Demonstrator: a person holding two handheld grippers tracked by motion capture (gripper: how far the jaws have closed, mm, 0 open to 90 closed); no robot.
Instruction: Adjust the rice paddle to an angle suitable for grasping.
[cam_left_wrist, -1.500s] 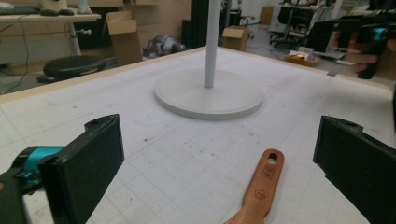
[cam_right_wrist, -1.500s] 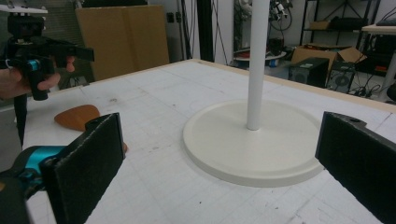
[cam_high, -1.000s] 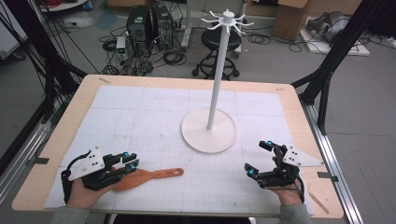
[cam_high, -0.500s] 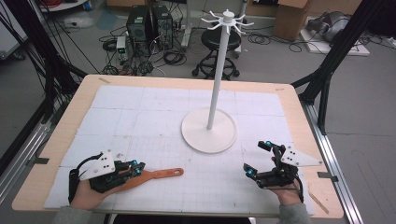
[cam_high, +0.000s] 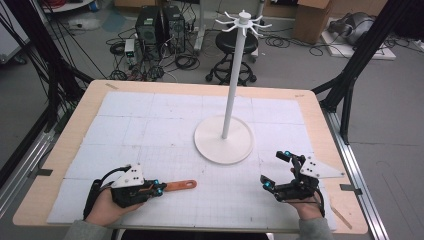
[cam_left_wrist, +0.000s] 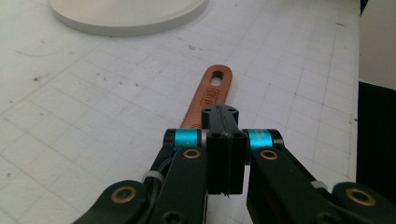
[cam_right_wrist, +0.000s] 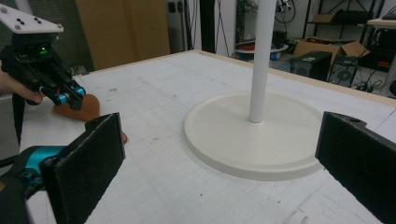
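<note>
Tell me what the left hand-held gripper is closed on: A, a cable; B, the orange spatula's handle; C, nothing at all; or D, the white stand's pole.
B: the left hand-held gripper has its jaws shut on the orange spatula, whose handle end with its hanging hole sticks out beyond them.

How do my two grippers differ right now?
The left gripper has its jaws shut on the orange spatula, gripping it partway along the handle; the right gripper has its jaws wide open with nothing between them. The left gripper is down at the spatula on the mat, while the right gripper sits near the white stand's base, apart from it. Both are black with blue accents.
</note>
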